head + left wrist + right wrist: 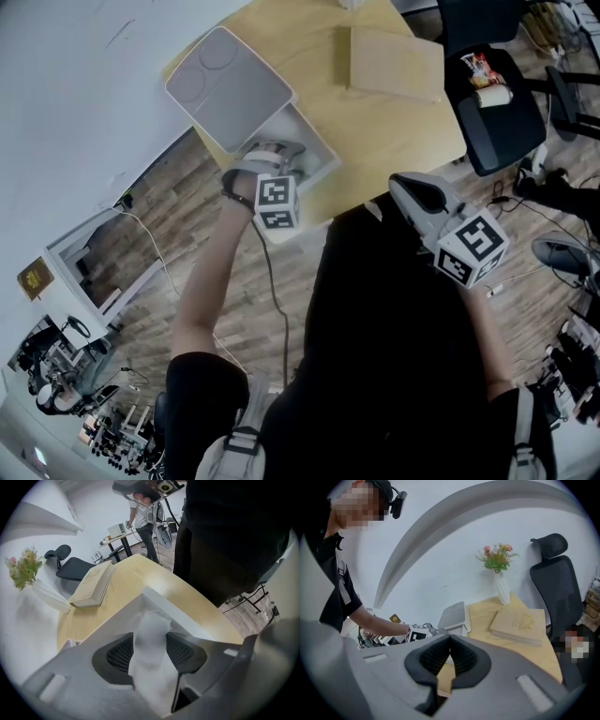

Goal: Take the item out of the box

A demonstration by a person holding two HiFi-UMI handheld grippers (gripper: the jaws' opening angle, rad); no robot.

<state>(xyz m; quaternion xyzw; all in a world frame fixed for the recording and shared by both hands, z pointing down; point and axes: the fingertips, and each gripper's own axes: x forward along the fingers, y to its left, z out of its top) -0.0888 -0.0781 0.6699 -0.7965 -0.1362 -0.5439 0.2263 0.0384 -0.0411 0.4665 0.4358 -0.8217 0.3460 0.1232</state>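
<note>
A white box (319, 157) stands open on the near left corner of the wooden table (394, 122), with its lid (228, 86) lying flat beside it. My left gripper (275, 152) points steeply down into the box. In the left gripper view a white, soft-wrapped item (151, 630) stands upright inside the box (180, 613), and the left gripper (150, 651) has its pads against both sides of it. My right gripper (405, 185) hangs off the table's near edge, away from the box. Its jaws (450, 641) meet with nothing between them.
A tan book (394, 64) lies on the table beyond the box. A white vase of flowers (501, 581) stands at the far edge by the wall. A black office chair (497, 103) with small things on its seat is to the right. Someone stands in the background (143, 517).
</note>
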